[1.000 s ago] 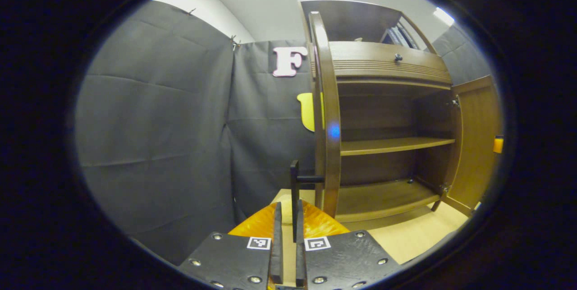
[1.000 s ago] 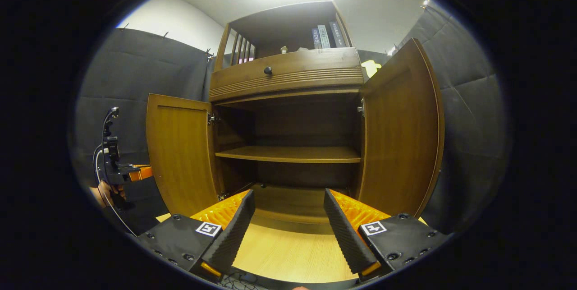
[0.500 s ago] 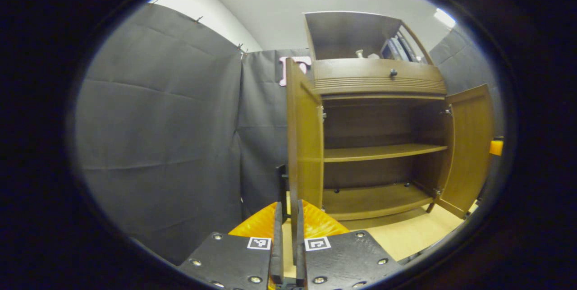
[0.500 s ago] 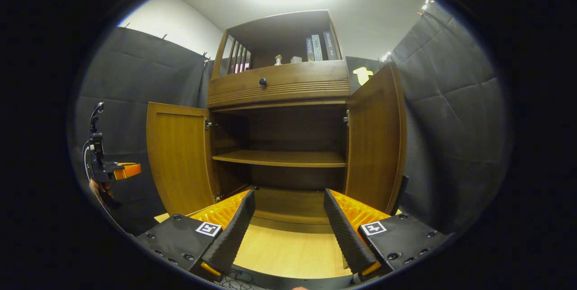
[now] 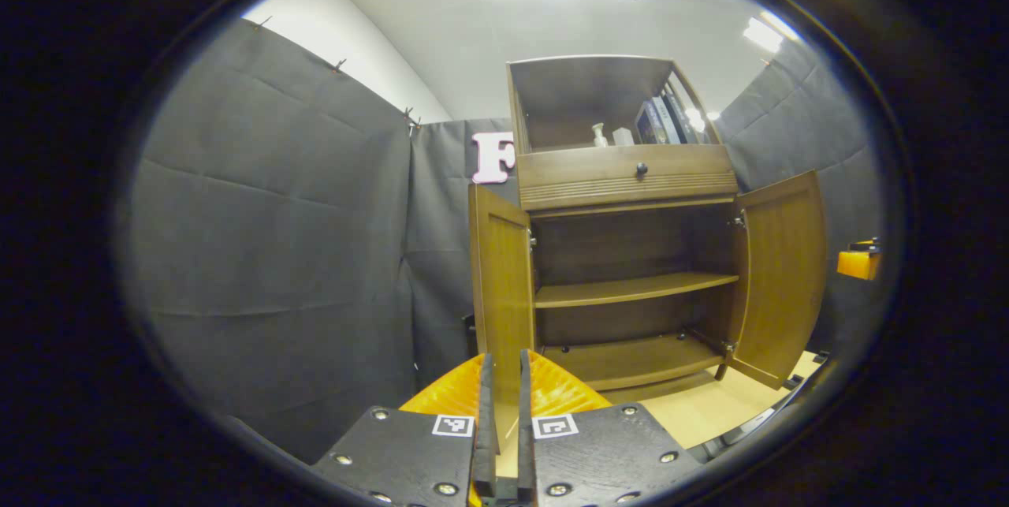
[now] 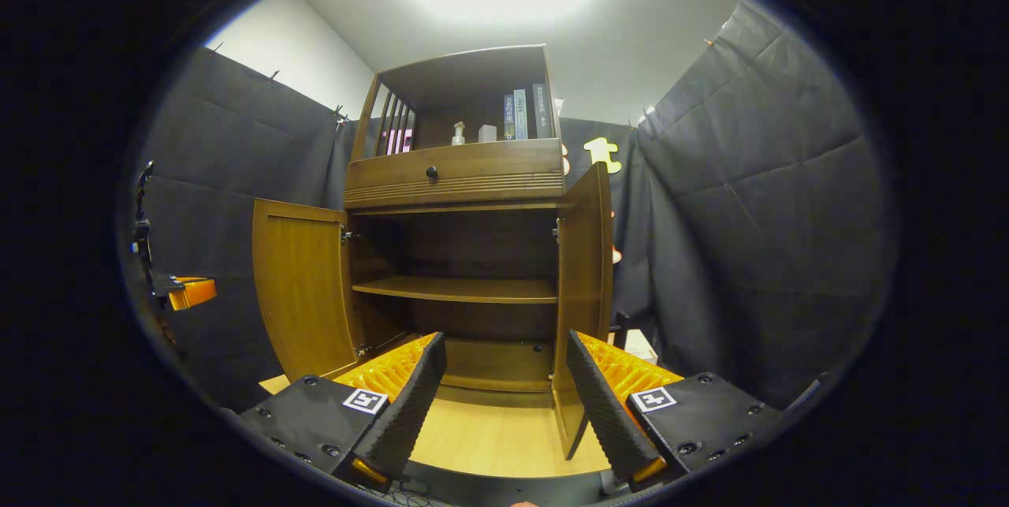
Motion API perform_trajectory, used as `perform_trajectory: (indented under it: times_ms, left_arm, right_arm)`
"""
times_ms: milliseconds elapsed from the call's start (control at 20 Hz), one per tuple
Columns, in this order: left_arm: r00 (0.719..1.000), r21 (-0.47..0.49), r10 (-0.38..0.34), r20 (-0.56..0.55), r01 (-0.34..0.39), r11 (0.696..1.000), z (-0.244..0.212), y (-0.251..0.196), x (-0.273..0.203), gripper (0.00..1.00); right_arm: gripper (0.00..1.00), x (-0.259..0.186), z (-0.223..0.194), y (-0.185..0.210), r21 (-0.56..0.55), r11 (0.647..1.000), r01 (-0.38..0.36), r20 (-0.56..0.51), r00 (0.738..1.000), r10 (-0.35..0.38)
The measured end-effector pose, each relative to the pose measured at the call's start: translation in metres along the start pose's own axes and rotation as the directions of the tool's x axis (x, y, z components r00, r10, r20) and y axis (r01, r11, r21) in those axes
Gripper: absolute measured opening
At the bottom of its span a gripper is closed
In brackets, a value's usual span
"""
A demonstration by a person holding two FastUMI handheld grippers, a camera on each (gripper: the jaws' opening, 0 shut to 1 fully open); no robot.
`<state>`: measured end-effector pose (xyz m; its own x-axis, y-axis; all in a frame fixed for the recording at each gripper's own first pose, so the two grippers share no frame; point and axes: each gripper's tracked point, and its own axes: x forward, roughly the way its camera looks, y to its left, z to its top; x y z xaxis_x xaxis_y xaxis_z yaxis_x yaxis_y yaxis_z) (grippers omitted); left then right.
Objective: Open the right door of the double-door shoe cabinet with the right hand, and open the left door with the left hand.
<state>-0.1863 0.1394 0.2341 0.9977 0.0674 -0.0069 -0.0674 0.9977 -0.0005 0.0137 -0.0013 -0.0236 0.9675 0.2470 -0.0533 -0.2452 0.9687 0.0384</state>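
Observation:
The brown shoe cabinet (image 5: pixel 623 176) (image 6: pixel 457 176) stands with both doors swung out. Its left door (image 5: pixel 500 278) (image 6: pixel 303 286) and right door (image 5: pixel 780 270) (image 6: pixel 583 270) show their inner faces, and two bare shelves lie between them. My left gripper (image 5: pixel 501 420) is shut to a thin slit with nothing in it, a short way back from the left door's edge. A dark handle (image 5: pixel 470 326) peeks out behind that door. My right gripper (image 6: pixel 500 404) is open, facing the cabinet's inside from farther back. Each gripper also appears from afar, the left gripper (image 6: pixel 185 290) and the right gripper (image 5: pixel 859 262).
Black cloth walls close in on both sides of the cabinet. Above the doors is a drawer with a round knob (image 6: pixel 431 173). Several books (image 6: pixel 520 114) and a small bottle (image 6: pixel 458 133) stand on the open top shelf. A light wooden floor board (image 6: pixel 489 436) lies before the cabinet.
My left gripper has let go of the left door's handle and drawn back. My right gripper has backed off too, so the cabinet looks smaller in both views.

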Motion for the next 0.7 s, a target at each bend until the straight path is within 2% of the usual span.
perform_trajectory:
  times_ms: [150, 200, 550, 600, 700]
  left_arm:
    - [1.000, 0.011, -0.002, 0.016, 0.002, 1.000, 0.009, -0.002, -0.021, 0.12]
    - [1.000, 0.013, -0.004, 0.018, 0.004, 1.000, 0.011, 0.001, -0.026, 0.14]
    - [0.998, -0.006, 0.017, 0.053, -0.016, 1.000, 0.016, 0.004, -0.044, 0.87]
    - [0.998, 0.000, 0.023, 0.053, -0.023, 1.000, 0.016, 0.006, -0.042, 0.97]
    - [0.998, 0.009, 0.031, 0.051, -0.032, 0.999, 0.016, 0.007, -0.044, 0.97]
  right_arm:
    - [0.96, -0.012, -0.001, -0.010, -0.022, 0.999, 0.037, 0.011, 0.999, -0.037]
    - [0.92, -0.016, -0.002, -0.012, -0.017, 0.999, 0.042, 0.007, 0.999, -0.042]
    - [0.93, -0.024, 0.004, -0.023, -0.001, 0.998, 0.070, 0.011, 0.997, -0.070]
    - [1.00, -0.023, 0.004, -0.025, 0.004, 0.997, 0.074, 0.012, 0.997, -0.074]
    - [1.00, -0.023, 0.003, -0.028, 0.011, 0.997, 0.083, 0.010, 0.997, -0.083]
